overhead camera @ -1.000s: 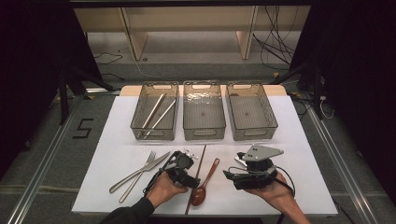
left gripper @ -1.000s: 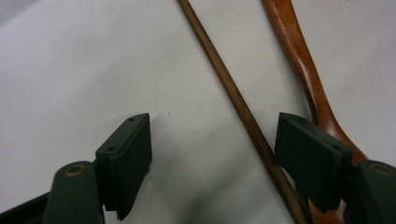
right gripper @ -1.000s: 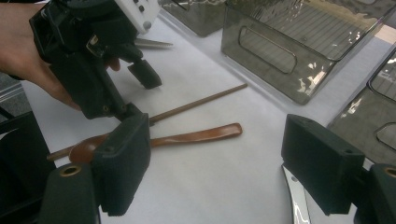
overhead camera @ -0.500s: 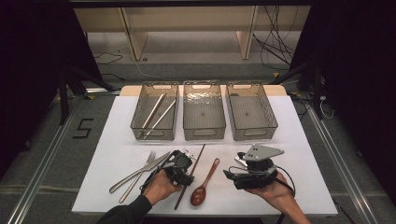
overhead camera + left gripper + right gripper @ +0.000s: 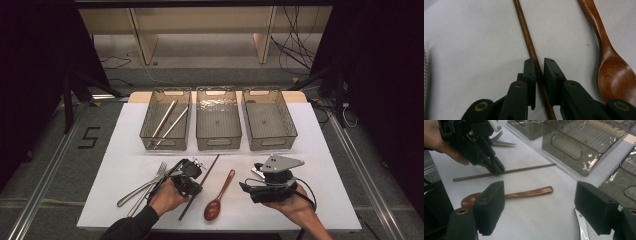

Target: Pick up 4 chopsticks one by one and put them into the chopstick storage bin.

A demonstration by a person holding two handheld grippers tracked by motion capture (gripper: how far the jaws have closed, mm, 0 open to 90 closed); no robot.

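Left gripper [image 5: 539,62]: jaws have just been closing, now drawn in on the single wooden chopstick [image 5: 526,40], pads against its two sides, stick lying on the white table [image 5: 300,150].

Right gripper [image 5: 539,202]: jaws wide apart, nothing between them, resting at 3 o'clock of the left gripper, well apart from it.

Count, near to far:
- 1 wooden spoon [image 5: 218,197], between the two grippers, just beside the chopstick.
- Metal cutlery at 9 o'clock of the left gripper: 1 fork [image 5: 150,181] seen, plus at least 1 more piece, type unclear.
- 3 clear bins [image 5: 218,142] in a row at 12 o'clock; the left bin [image 5: 150,135] holds 2 metal chopsticks [image 5: 167,122].
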